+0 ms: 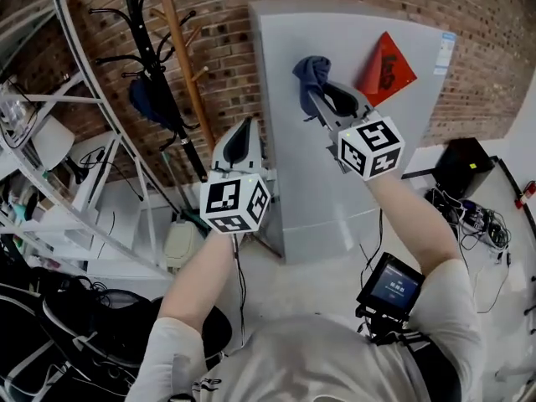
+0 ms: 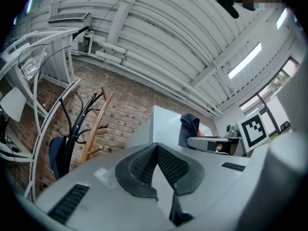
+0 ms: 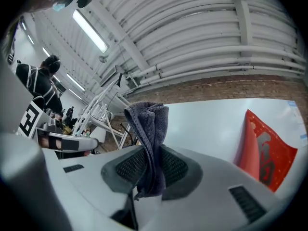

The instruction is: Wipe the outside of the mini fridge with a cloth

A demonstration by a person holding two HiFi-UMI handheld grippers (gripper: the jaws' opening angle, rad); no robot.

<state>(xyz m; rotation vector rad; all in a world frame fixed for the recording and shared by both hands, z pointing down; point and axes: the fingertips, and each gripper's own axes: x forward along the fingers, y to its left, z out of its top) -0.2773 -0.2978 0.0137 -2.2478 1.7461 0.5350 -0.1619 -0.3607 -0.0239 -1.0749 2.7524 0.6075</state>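
Shelving rack [image 1: 90,189]: stands at the far left, well apart from the work, and I leave it alone.
Coat stand [image 1: 153,65]: leans against the brick wall just left of the fridge, with a dark garment hanging on it. I judge it the thing most likely to be snagged if I sweep the fridge's left side.
Left gripper [image 1: 243,141]: its jaws are pressed together with nothing between them. I hold it raised by the fridge's left edge, apparently just keeping it clear of the wiping path.
Mini fridge [image 1: 335,182]: a plain grey box standing on the floor against the brick wall, door face toward me. No counter carries it, so I reach forward and down to it.
Cloth [image 1: 312,72]: dark blue and bunched, it stands up out of the right jaws in front of the upper door. I cannot tell whether it touches the door.
Right gripper [image 1: 322,99]: its jaws are clamped on the lower part of the cloth, leaving the loose bunch free as the wiping pad. It sits high on the door, which I read as a start at the top.
Red sticker [image 1: 387,64]: diamond-shaped, on the door just right of the cloth. Its lower corner looks lifted, so a pass could catch it.
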